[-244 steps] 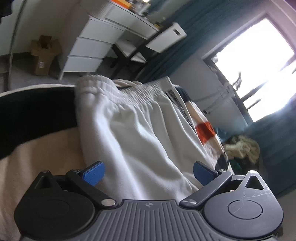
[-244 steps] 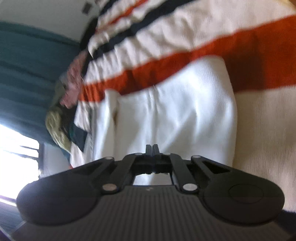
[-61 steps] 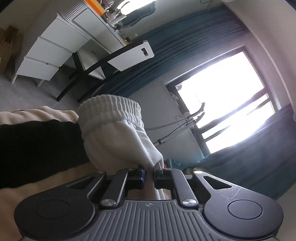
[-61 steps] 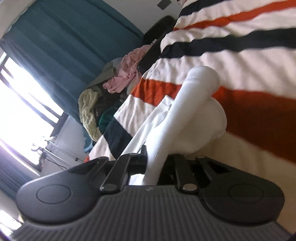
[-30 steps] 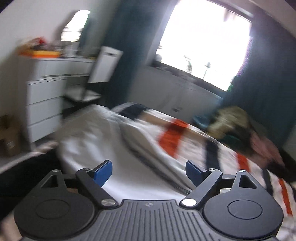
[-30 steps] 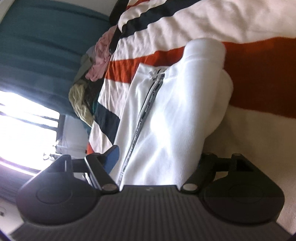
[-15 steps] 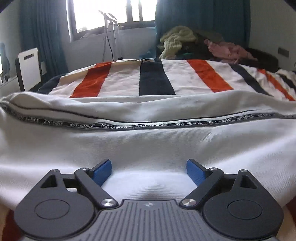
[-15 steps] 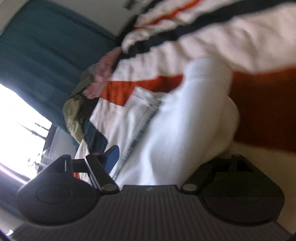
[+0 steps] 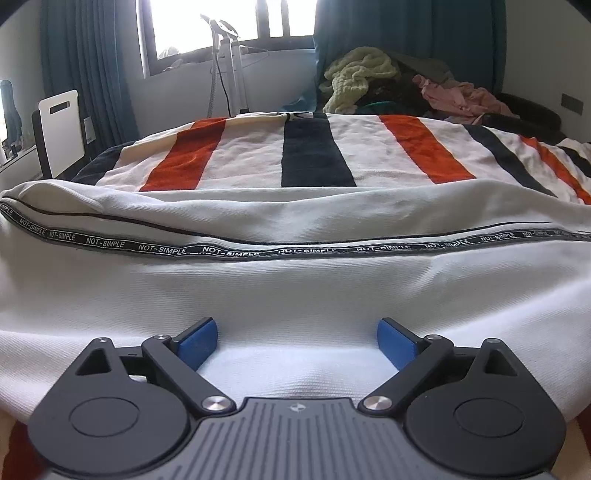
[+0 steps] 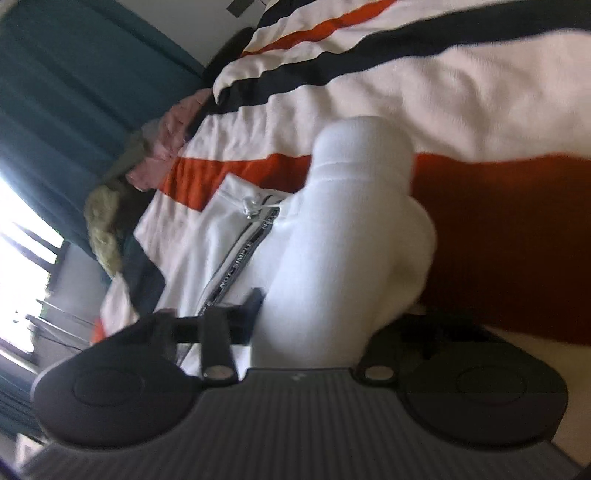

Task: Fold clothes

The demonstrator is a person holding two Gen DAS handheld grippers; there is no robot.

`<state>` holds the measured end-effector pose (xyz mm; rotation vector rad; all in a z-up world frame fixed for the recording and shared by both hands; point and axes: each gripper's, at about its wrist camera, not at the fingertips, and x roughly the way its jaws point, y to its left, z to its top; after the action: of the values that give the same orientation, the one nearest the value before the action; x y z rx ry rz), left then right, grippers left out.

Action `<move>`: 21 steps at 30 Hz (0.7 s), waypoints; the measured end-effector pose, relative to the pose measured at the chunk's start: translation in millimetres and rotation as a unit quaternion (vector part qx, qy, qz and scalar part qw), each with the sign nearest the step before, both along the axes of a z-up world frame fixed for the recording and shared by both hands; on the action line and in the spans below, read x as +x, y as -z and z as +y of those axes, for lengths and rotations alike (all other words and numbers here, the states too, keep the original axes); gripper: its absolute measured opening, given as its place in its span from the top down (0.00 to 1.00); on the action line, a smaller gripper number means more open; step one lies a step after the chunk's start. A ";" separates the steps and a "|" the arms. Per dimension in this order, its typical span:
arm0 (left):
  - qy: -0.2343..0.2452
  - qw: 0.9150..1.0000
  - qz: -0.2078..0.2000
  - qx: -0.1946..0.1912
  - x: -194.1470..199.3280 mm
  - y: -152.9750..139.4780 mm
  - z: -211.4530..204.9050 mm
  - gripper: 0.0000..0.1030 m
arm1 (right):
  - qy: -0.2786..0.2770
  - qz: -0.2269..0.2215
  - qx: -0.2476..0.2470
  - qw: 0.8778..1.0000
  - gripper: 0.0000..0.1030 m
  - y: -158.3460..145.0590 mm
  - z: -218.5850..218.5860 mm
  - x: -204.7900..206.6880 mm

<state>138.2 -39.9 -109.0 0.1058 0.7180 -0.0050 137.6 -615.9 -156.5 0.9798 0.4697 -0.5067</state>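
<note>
Clearly the white sweatpants [image 9: 295, 291] lie across the left gripper [image 9: 296, 341], with their long axis going from side to side, as the black tape with the words "NOT-SIMPLE" [image 9: 236, 253] shows. The left gripper has its blue pads [image 9: 195, 339] wide apart and rests low at the near edge of the cloth, holding nothing.

The right gripper [image 10: 317, 317] is at one end of the garment, where the ribbed cuff [image 10: 364, 147] points away from it. White cloth bulges between its jaws, but the picture is blurred and one finger is hidden, so I cannot tell if it pinches. I judge that the next fold goes along the long axis, so the right gripper is nearer to begin.

The sweatpants lie on a bed with a striped blanket [image 9: 314, 158]. Behind are teal curtains [image 9: 85, 66], a bright window [image 9: 207, 26] and a heap of clothes [image 9: 391, 81].
</note>
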 end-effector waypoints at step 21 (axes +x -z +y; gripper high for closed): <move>-0.076 0.993 -0.042 -0.084 -11.9 -44.0 50.2 0.08 | -0.224 -0.140 -0.503 0.823 0.88 -149.4 296.0 -12.4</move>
<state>126.3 10.3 -65.0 -0.1096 0.6372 0.0836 125.2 -319.9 -7.2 -0.1035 0.0997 -0.1157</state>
